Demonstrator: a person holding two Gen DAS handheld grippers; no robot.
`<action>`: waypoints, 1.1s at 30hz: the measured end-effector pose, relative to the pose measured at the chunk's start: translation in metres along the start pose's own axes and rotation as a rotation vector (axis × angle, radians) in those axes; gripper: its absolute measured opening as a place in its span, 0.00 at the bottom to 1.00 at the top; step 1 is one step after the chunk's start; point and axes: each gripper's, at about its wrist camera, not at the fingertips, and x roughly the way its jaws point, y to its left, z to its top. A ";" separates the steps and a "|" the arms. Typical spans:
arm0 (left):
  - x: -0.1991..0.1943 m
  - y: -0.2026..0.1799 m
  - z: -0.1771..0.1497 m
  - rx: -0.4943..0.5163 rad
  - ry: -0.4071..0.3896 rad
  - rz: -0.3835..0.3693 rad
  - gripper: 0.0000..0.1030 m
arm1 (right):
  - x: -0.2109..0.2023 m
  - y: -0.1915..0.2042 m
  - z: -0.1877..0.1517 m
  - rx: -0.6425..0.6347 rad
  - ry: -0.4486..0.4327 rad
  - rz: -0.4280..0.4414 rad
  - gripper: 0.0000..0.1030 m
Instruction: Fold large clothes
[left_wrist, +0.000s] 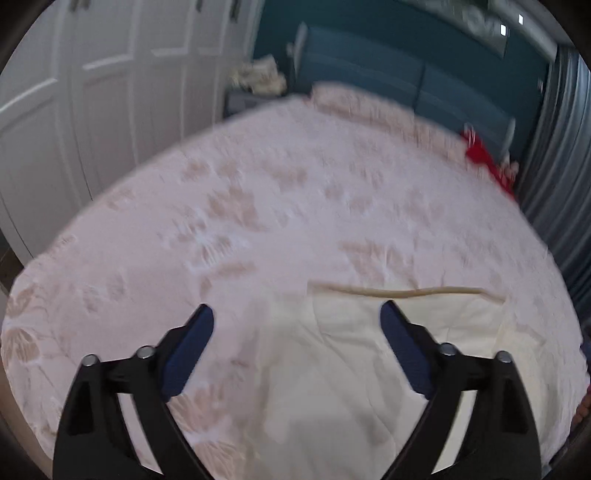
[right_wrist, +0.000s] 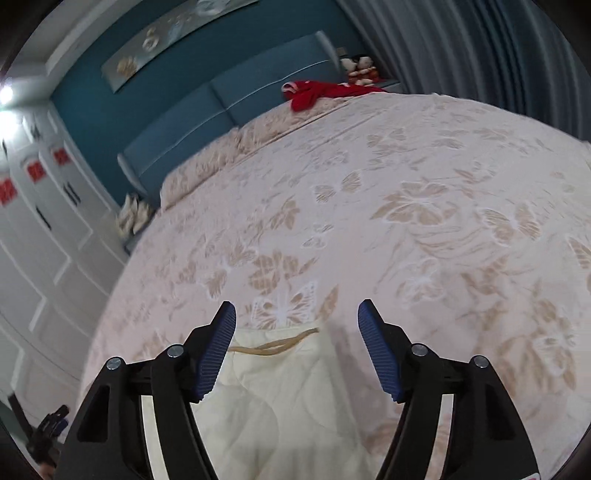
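A cream padded garment (left_wrist: 332, 387) lies flat on the bed's pink floral cover (left_wrist: 258, 221), its far edge trimmed with a tan band (left_wrist: 399, 293). My left gripper (left_wrist: 297, 317) hangs above the garment's left part, jaws wide apart, nothing between the blue pads (left_wrist: 188, 350). In the right wrist view the same garment (right_wrist: 280, 406) lies below my right gripper (right_wrist: 297, 314), whose jaws are also apart and hold nothing. The tan band (right_wrist: 277, 345) curls just past its left pad (right_wrist: 218, 354).
A red garment (right_wrist: 317, 92) lies at the far head end of the bed by the teal headboard (right_wrist: 221, 110). White wardrobe doors (left_wrist: 92, 92) stand to the left of the bed, grey curtains (right_wrist: 480, 48) to the right. The left gripper (right_wrist: 51, 432) shows at the right wrist view's lower left.
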 end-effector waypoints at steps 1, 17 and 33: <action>-0.005 0.007 0.006 -0.028 -0.001 -0.017 0.88 | -0.001 -0.005 0.000 0.004 0.023 -0.006 0.65; 0.100 -0.022 -0.011 -0.022 0.382 -0.106 0.21 | 0.088 0.035 -0.037 -0.151 0.309 -0.103 0.10; 0.129 -0.041 -0.021 0.113 0.322 0.094 0.11 | 0.126 0.031 -0.041 -0.196 0.287 -0.191 0.06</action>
